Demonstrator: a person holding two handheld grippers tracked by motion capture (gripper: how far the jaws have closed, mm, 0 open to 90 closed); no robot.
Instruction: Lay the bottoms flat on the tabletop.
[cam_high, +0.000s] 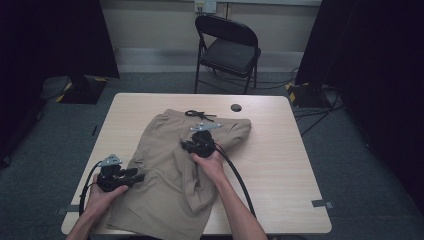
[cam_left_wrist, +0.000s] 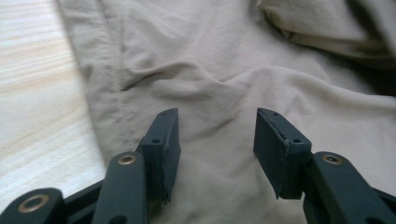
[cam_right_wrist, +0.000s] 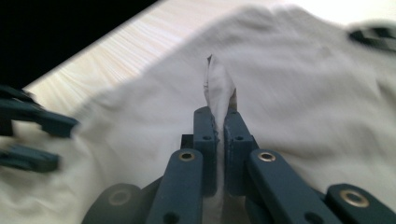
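Looking across the table (cam_high: 280, 165) from its left side, we first meet the left claw (cam_high: 136, 177), held low in the person's left hand (cam_high: 102, 196) at the left edge of the khaki shorts (cam_high: 165, 170). In the left gripper view its jaws stand apart above the cloth (cam_left_wrist: 219, 93), with nothing between them; we see the side seam of the shorts and bare wood (cam_left_wrist: 37, 93) just to the left of the jaws. A black cable (cam_high: 86, 185) loops from that gripper toward the table's near edge.

Moving toward the middle, we find the shorts spread flat over the centre of the table, waistband at the far end, one leg reaching down to the near edge. A dark drawstring (cam_high: 199, 115) lies at the waistband, and a small dark round hole (cam_high: 236, 107) sits in the tabletop just beyond it.

Further right, the right hand (cam_high: 211, 165) holds the right claw (cam_high: 189, 146) over the upper middle of the shorts. In the right gripper view we see its jaws pressed together on a pinched-up fold of the fabric (cam_right_wrist: 218, 88), which stands up in a thin ridge between them. The left claw (cam_right_wrist: 46, 140) appears blurred at the left of that view, over the same cloth.

Beyond the table, a black folding chair (cam_high: 227, 50) stands on the grey floor (cam_high: 370, 165).
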